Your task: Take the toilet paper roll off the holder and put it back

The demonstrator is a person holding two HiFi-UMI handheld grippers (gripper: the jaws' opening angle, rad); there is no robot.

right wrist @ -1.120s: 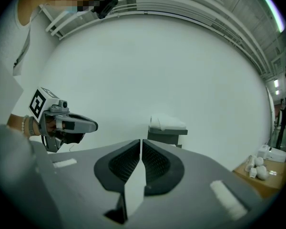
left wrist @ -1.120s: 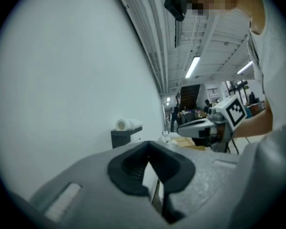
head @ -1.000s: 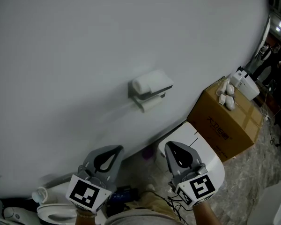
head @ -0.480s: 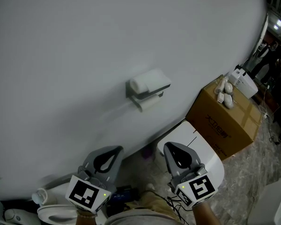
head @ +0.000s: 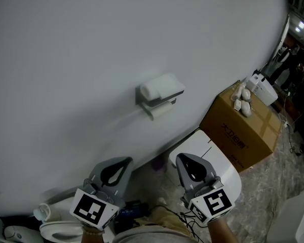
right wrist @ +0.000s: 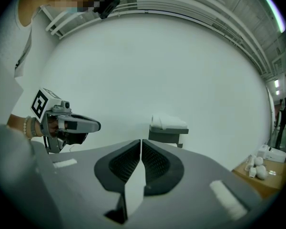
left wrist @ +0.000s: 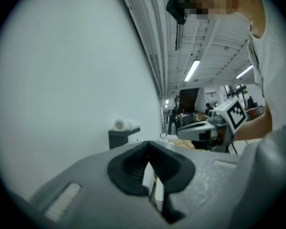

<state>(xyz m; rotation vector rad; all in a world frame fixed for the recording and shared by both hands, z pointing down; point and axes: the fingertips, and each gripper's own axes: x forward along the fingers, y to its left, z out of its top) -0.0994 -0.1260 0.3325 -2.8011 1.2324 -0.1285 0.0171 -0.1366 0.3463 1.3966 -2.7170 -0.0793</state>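
A dark grey holder (head: 158,100) is fixed to the white wall. One white toilet paper roll (head: 158,87) lies on its top shelf, and more white paper (head: 162,111) hangs under it. Both grippers are held well short of it, low in the head view, pointing at the wall. My left gripper (head: 125,160) is shut with nothing in it, and so is my right gripper (head: 182,157). In the left gripper view the holder (left wrist: 120,138) and roll (left wrist: 124,124) stand far beyond the shut jaws. The right gripper view shows the holder (right wrist: 168,135) and roll (right wrist: 168,122) straight ahead.
A brown cardboard box (head: 243,130) stands against the wall at the right, with small white items (head: 243,103) on top. A white toilet tank (head: 213,161) sits below the right gripper. A white toilet bowl (head: 53,229) is at the lower left.
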